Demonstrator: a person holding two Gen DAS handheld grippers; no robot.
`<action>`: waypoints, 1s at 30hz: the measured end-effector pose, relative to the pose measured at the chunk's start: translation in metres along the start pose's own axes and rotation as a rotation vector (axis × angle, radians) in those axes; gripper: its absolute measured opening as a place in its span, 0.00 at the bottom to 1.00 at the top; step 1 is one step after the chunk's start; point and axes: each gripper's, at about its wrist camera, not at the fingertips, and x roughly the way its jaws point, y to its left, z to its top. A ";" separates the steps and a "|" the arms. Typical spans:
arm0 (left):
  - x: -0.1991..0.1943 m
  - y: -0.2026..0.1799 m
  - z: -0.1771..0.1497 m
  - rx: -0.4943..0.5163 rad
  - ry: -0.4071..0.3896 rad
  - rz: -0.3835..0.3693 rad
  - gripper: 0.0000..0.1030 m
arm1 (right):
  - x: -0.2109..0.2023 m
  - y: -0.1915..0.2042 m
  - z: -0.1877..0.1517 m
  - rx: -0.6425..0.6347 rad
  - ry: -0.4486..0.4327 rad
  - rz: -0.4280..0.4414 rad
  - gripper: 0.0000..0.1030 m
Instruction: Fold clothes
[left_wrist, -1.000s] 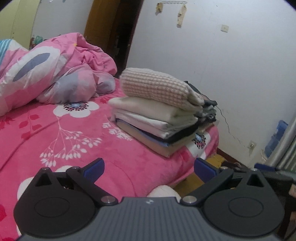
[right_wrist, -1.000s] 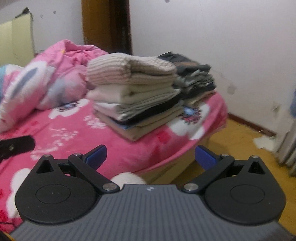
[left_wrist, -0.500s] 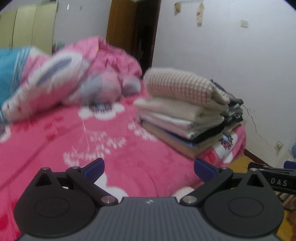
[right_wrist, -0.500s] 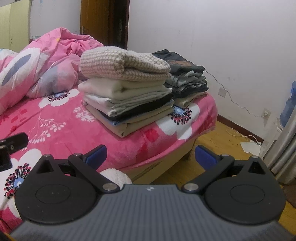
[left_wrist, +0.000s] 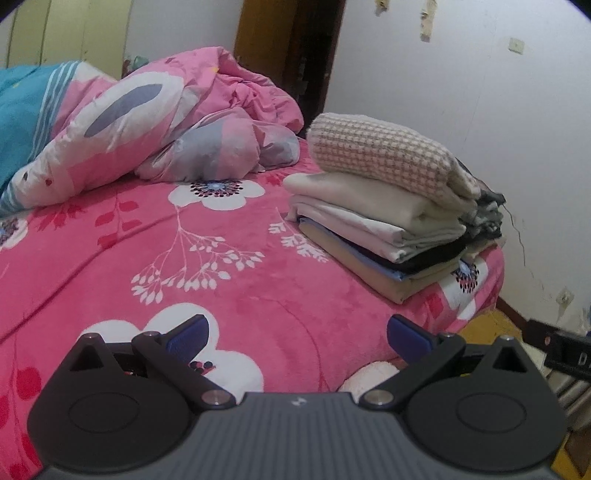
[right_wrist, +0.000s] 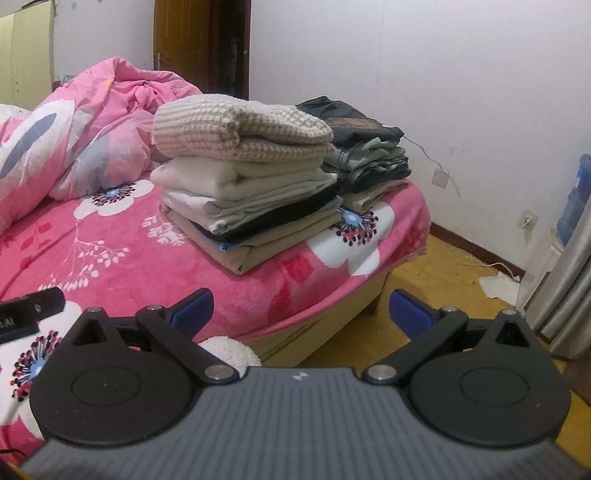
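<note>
- Left gripper (left_wrist: 297, 334) held above the pink floral bedspread (left_wrist: 229, 280), blue-tipped fingers (left_wrist: 186, 332) spread wide, nothing between them.
- Right gripper (right_wrist: 299, 308) held off the bed's corner, over the edge of the bedspread (right_wrist: 110, 254) and the yellow floor (right_wrist: 436, 280), fingers (right_wrist: 408, 312) likewise spread wide and empty.
- Stack of folded clothes (left_wrist: 376, 225) resting near the bed's far corner, well apart from both grippers; same stack (right_wrist: 247, 192) seen at centre in the right wrist view.
- Waffle-knit sweater (left_wrist: 384, 157) on top of the stack, folded into a thick roll; also at (right_wrist: 240, 129). Cream, white, black, blue and tan layers beneath, tan piece lowest and touching the bedspread.
- Second, darker pile (right_wrist: 365, 155) just behind the stack, toward the white wall (right_wrist: 443, 92); only its edge (left_wrist: 487, 214) visible from the left.
- Crumpled pink quilt (left_wrist: 155, 125) heaped at the head of the bed, left of the stack; again at (right_wrist: 92, 125).
- Wooden door (right_wrist: 181, 44) behind the quilt.
- White fluffy object (right_wrist: 231, 349) low at the bed's near edge, partly hidden by the gripper body; identity unclear.
</note>
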 end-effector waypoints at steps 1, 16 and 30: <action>-0.001 -0.002 -0.001 0.012 -0.001 0.002 1.00 | -0.001 0.000 0.000 -0.004 -0.004 0.004 0.99; -0.002 -0.027 -0.006 0.093 -0.017 0.004 1.00 | -0.006 -0.007 -0.004 -0.018 -0.031 0.029 0.99; -0.001 -0.034 -0.008 0.103 -0.012 -0.011 1.00 | 0.001 -0.014 -0.009 -0.005 -0.001 0.022 0.99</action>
